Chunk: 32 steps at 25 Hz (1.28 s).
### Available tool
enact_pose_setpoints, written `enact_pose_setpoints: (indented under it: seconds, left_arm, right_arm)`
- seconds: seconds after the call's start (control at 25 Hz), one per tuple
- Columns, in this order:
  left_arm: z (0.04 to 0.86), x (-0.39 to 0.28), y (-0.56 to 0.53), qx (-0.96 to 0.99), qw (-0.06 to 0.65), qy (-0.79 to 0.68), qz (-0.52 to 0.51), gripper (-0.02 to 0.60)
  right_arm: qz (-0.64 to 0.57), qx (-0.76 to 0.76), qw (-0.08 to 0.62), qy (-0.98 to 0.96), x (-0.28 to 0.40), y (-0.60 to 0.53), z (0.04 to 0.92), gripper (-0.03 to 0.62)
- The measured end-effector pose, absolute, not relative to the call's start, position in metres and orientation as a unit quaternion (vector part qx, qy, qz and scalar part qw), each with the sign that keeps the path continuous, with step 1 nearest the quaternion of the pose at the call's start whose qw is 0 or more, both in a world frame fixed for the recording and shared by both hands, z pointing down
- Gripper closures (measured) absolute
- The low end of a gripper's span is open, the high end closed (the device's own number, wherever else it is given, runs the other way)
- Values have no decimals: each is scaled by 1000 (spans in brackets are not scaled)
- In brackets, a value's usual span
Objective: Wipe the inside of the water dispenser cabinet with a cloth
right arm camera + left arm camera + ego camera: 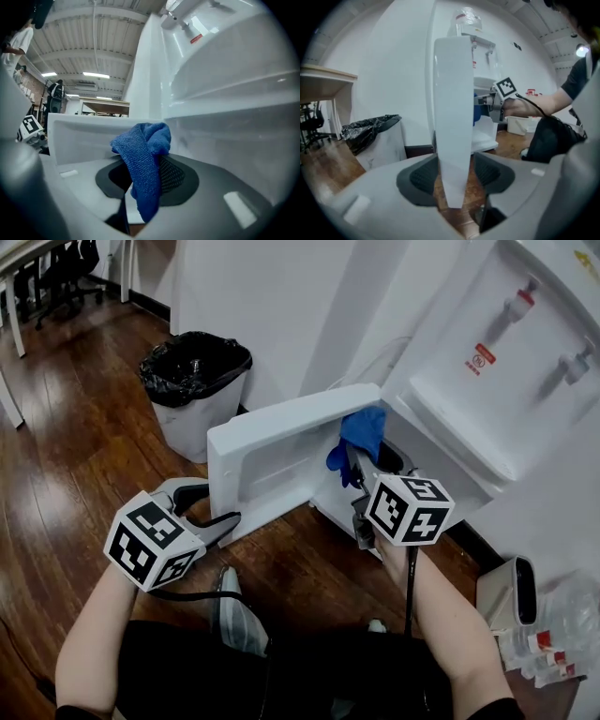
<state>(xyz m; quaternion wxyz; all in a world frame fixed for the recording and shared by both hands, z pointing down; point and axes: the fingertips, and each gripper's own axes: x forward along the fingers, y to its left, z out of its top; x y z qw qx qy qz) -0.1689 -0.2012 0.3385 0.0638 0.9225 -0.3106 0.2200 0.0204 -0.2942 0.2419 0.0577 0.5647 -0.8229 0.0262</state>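
The white water dispenser point(487, 381) stands at the upper right, its low cabinet door point(281, 442) swung out to the left. My left gripper point(225, 521) sits at the door's outer edge; in the left gripper view its jaws point(454, 171) close around that thin door edge point(452, 103). My right gripper point(354, 465) is shut on a blue cloth point(361, 437) at the mouth of the dark cabinet opening point(389, 457). In the right gripper view the cloth point(143, 150) bunches up and hangs down between the pads of the gripper point(145, 176), with the cabinet's white walls close ahead.
A white bin with a black bag point(192, 381) stands left of the door on the wooden floor. A small white appliance point(511, 592) and wrapped bottles point(553, 652) lie at the lower right. Office chairs point(66, 268) are at the far upper left.
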Motion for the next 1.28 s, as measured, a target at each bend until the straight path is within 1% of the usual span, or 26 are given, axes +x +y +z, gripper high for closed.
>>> enact_pose_setpoints:
  seconds: [0.16,0.32,0.52,0.6,0.72,0.88,0.96,1.08,1.28]
  left_arm:
    - [335,-168,-203,923,51,-315,213,379]
    - [335,-170,-207,922,55,-323,206,380]
    - [335,-170,-206,923,58,-322,203,380]
    - [335,-170,-206,923,57,-323,203,380]
    - [335,-168,-206,923,57,-322,204,380]
    - [335,-167,-206,925,58,-317,203,380]
    - [335,-167,-206,925,57,-316,205,380]
    - [335,-167,-207,924,58,-319,203,382]
    - [332,-173,-214,921,70,-334,189,383]
  right_arm:
    - [27,499,47,-865,-45,-275,241,467]
    - [10,452,40,-891,-86,-254,241,467]
    - [-60,321,85,-941,-142,-207,263,467]
    - [-39,315,82,-945,-138,-211,273,467]
    - [-10,377,66,-924,-90,-244,278,467]
    - [-5,504,93,-859,-9,-292,288,467]
    - [4,530,105,-841,9,-306,295,467]
    - [12,519,103,-848,-8,-302,301,467]
    - [5,433,76,-898,-86,-256,304,467]
